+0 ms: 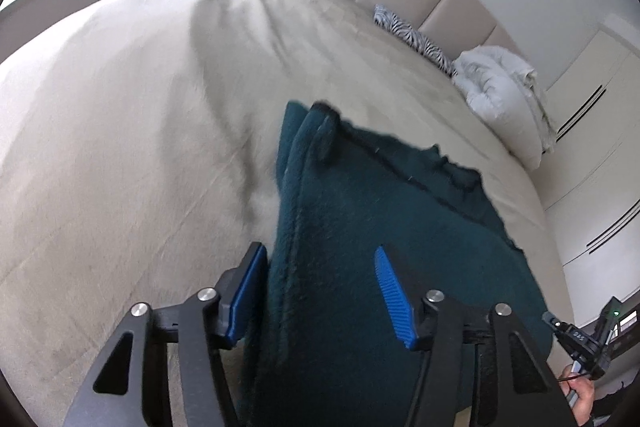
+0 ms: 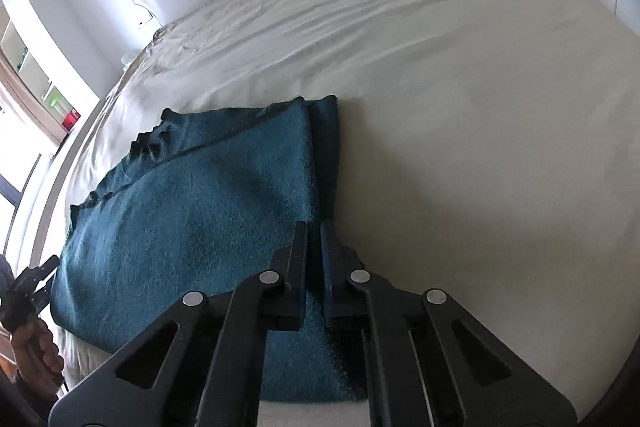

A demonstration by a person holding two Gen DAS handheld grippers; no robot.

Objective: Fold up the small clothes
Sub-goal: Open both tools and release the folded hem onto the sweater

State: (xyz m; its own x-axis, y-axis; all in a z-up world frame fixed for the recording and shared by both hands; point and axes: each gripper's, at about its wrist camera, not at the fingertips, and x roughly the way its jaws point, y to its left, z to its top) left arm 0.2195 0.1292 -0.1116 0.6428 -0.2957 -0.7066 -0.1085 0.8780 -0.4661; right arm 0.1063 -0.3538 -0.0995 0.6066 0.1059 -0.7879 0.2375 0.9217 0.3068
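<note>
1. Step in hand, as judged: the near edge of the teal garment [image 2: 192, 211] is being taken for another fold. The garment lies flat on the beige bed sheet [image 2: 460, 147], already doubled along its right side, near the bed's front edge.
2. Right gripper [image 2: 314, 227]: jaws are drawn together on the garment's near right edge, with a thin layer of teal fabric seen pinched between them.
3. Left gripper [image 1: 320, 263]: jaws stand partly apart, straddling the garment's folded left edge. Fabric is between the blue pads [image 1: 394, 291], but no pad is seen pressing on it, so no grip is read here.
4. Next move, as judged: the left jaws need closing on their edge before any lift. Both corners should then be carried level toward the far hem so the fold stays square.
5. Only the left view shows the ragged far hem close up, plus the other hand [image 1: 584, 399] holding its handle.
6. Only the right view shows the pinch itself and the garment's full outline.
</note>
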